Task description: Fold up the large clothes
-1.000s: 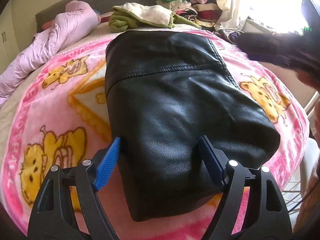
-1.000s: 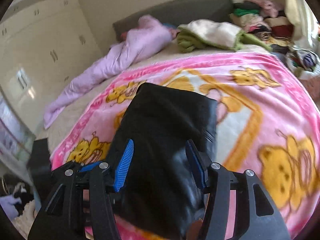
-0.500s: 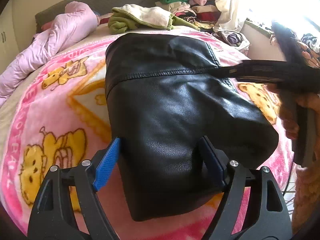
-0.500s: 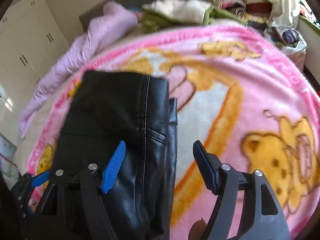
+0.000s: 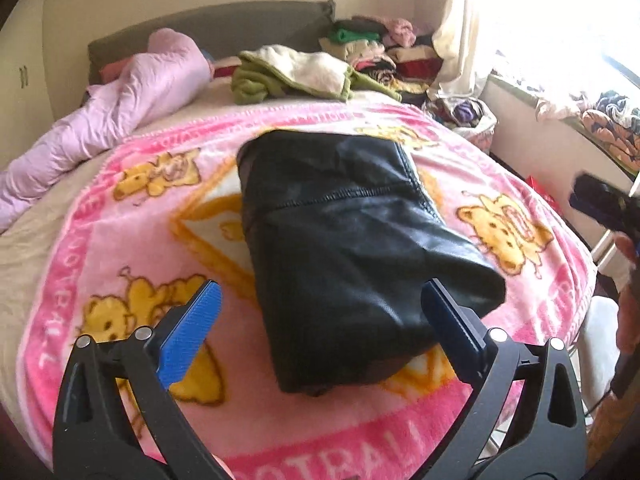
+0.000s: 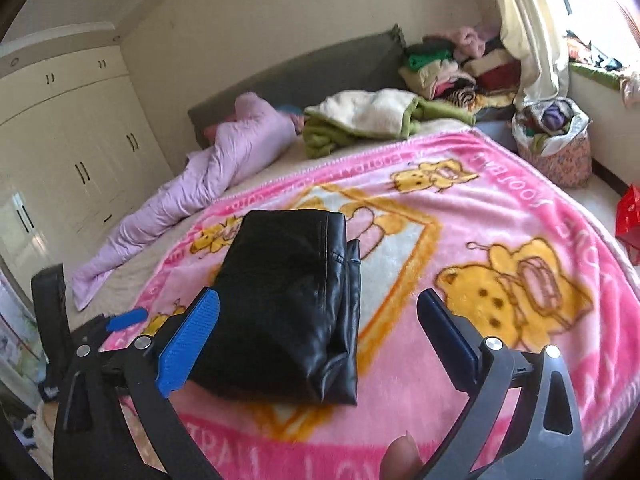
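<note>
— Leather first: the black leather garment lies folded into a compact bundle on the pink blanket, roughly central on the bed. Where are the claws?

— Left gripper hangs above the bundle's near end, jaws spread wide, blue pads either side of it and gripping nothing. Right gripper is just as wide apart and empty, with the bundle at its ten o'clock.

— Looks to me like the fold is finished, or nearly so. What might spoil it?

— In the right view a layered edge sits slightly proud along the bundle's three o'clock side. Leather is stiff and slick, so I'd judge the layers could spring or slide apart if a finger catches that edge on the way out.

— And around it?

— Green and cream blanket at twelve o'clock by the headboard, lilac duvet at ten o'clock, stacked clothes at one o'clock. All well apart from the bundle, so nothing crowds it.
</note>
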Motion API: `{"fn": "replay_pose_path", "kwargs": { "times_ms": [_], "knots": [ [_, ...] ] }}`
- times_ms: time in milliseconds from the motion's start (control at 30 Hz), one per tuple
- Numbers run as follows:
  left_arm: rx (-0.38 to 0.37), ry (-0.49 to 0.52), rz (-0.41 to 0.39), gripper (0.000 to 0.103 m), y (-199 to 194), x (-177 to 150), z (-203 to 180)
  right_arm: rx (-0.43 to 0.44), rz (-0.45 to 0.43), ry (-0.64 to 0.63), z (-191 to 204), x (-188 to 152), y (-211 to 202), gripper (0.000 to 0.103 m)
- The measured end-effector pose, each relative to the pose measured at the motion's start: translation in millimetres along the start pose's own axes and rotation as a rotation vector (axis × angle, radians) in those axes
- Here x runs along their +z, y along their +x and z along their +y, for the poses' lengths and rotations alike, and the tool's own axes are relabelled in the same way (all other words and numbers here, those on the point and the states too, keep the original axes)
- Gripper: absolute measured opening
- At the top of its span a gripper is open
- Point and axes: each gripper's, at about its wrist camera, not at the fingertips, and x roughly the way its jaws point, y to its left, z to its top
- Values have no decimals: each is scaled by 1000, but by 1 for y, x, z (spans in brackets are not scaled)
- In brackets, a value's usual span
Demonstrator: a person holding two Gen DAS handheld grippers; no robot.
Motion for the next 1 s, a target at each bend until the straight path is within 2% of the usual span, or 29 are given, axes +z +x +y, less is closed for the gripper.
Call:
{"fn": "replay_pose_path", "kwargs": {
  "times_ms": [233, 467, 700, 1000],
  "knots": [
    [10, 3, -57, 94, -35, -18, 1, -80, -68, -55, 17, -36, -42, 99],
    [6, -34, -56, 94, -48, -43, 8, -82, -71, -42, 24, -74, -57, 99],
    [-1, -55, -35, 94, -43, -72, 11, -74, -41, -63, 42, -103, -56, 99],
    [11, -70, -8, 94, -32, -96, 8, -162, 3, -106, 52, -134, -33, 99]
  ]
}}
